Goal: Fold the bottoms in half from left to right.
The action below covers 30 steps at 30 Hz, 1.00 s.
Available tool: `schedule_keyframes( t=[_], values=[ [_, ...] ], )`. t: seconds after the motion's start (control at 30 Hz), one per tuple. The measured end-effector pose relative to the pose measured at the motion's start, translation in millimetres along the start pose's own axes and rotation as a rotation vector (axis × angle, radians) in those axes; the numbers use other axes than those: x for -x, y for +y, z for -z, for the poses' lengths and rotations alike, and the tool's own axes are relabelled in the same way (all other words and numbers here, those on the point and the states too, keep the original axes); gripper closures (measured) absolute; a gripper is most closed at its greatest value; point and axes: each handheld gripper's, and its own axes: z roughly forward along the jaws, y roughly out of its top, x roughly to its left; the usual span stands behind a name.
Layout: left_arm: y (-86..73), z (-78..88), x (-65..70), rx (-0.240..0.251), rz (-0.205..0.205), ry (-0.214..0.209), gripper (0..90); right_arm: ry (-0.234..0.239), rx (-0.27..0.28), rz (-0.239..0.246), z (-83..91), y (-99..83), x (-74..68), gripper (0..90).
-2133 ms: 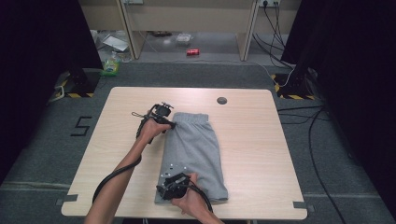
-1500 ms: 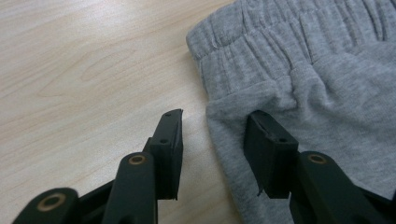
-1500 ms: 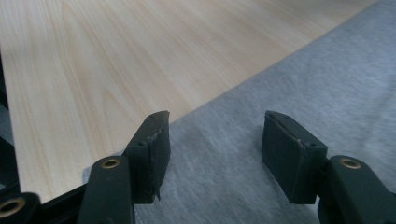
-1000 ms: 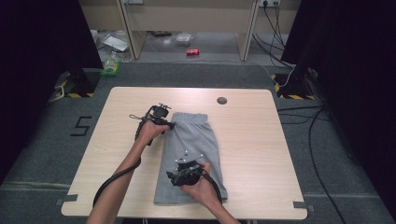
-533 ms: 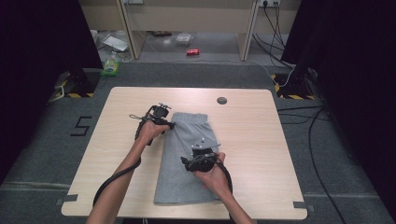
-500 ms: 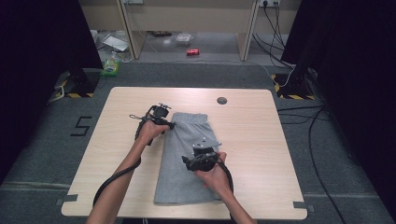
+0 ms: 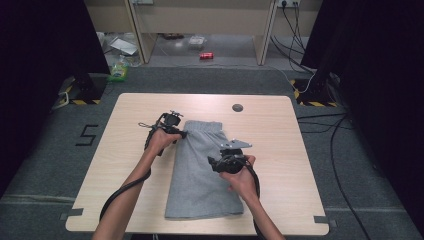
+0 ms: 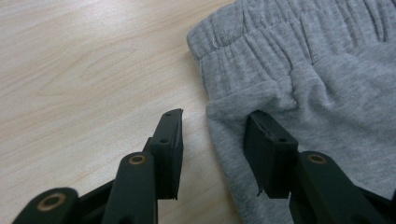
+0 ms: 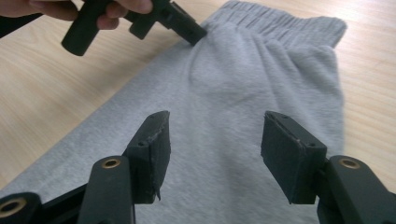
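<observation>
Grey shorts lie flat on the counter. Left gripper: jaws partly open, astride the shorts' edge near the waistband, not clamping. Right gripper: jaws apart, empty, above the mid-fabric.

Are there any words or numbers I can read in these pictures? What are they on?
"5": a black number on the grey floor, left of the table.
The red can on the floor beyond the table is too small and blurred to read.
The green packet on the floor at the back left is also too blurred to read.
The grey shorts carry no lettering that can be seen.
</observation>
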Motion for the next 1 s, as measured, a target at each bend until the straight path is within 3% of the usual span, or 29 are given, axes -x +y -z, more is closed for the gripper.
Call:
schedule_keyframes(
  t=[0.57,1.0],
  values=[
    [-0.2,0.1,0.0,0.001,0.000,0.000,57.2,-0.074,0.006,-0.069,-2.5,6.5,42.8,43.4],
    [-0.3,0.0,0.0,0.002,0.001,-0.001,57.2,-0.100,0.005,-0.083,-13.8,13.9,62.2,43.4]
  ],
)
